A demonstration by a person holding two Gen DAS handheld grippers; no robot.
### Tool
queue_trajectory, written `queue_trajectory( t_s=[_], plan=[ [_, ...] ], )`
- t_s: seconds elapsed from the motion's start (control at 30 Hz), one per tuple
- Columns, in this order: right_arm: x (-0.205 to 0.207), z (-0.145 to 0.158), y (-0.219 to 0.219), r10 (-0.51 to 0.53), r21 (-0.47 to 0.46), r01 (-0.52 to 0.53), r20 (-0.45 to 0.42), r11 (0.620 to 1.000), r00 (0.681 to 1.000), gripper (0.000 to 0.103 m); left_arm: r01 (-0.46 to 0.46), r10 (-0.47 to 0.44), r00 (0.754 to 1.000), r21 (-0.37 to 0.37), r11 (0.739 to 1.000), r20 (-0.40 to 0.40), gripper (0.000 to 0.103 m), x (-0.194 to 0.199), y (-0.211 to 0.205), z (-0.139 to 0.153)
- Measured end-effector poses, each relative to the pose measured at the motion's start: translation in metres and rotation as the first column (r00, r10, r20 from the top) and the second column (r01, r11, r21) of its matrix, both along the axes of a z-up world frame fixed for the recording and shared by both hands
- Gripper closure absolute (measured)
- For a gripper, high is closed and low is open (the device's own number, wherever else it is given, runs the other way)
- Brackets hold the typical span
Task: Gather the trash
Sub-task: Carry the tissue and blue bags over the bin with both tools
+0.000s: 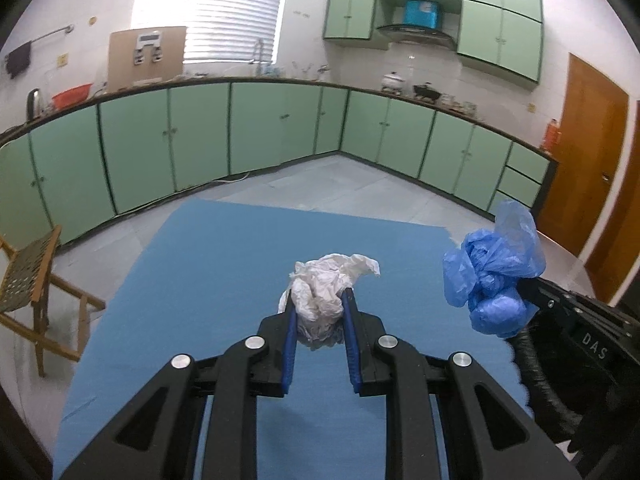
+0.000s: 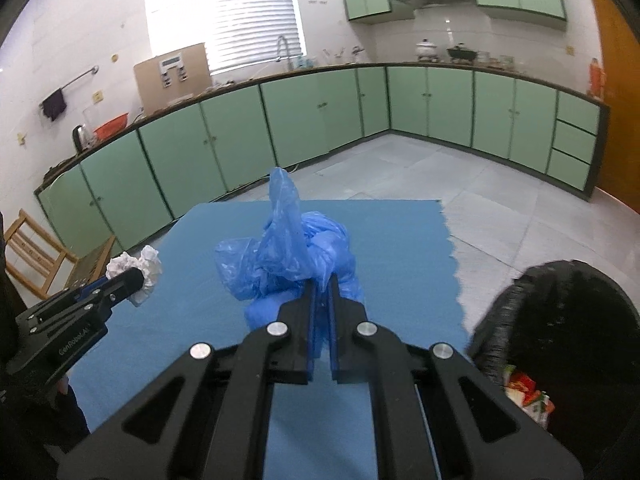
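My left gripper (image 1: 319,300) is shut on a crumpled white paper wad (image 1: 324,284) and holds it above the blue mat (image 1: 208,264). The wad also shows at the left of the right wrist view (image 2: 138,270). My right gripper (image 2: 322,280) is shut on a crumpled blue plastic bag (image 2: 288,256) above the same mat (image 2: 400,248). The bag shows at the right of the left wrist view (image 1: 494,276). A black trash bin (image 2: 560,320) stands at the right with a red-and-white wrapper (image 2: 524,394) inside.
Green cabinets (image 1: 200,140) run along the far walls under a counter. A wooden chair (image 1: 28,276) stands left of the table. A brown door (image 1: 588,152) is at the right. Grey tiled floor (image 1: 340,184) lies beyond the mat.
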State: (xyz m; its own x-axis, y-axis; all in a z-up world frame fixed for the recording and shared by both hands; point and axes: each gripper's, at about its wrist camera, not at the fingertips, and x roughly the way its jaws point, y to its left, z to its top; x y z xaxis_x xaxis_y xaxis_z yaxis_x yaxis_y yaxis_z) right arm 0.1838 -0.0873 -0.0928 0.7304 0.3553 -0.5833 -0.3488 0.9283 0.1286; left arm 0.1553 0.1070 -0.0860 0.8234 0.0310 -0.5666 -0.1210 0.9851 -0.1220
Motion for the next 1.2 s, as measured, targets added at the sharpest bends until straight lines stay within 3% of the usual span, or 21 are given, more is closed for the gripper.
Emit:
queue_trajectory(
  t_s=[0.53, 0.83, 1.2],
  plan=[
    [-0.020, 0.013, -0.112, -0.188, 0.001, 0.188, 0.045, 0.982, 0.981, 0.099, 0.184, -0.185, 0.983, 0.025, 0.983, 0.019, 0.082, 0.022, -0.102, 0.012],
    [-0.030, 0.009, -0.188, -0.319, -0.015, 0.320, 0.052, 0.947, 0.946, 0.099, 0.327, -0.328, 0.944, 0.038, 0.944, 0.020, 0.082, 0.039, -0.174, 0.013],
    [-0.035, -0.020, -0.261, -0.451, -0.041, 0.451, 0.019, 0.891, 0.892, 0.099, 0.454, -0.454, 0.891, 0.027, 0.891, 0.004, 0.082, 0.060, -0.259, -0.006]
  ],
)
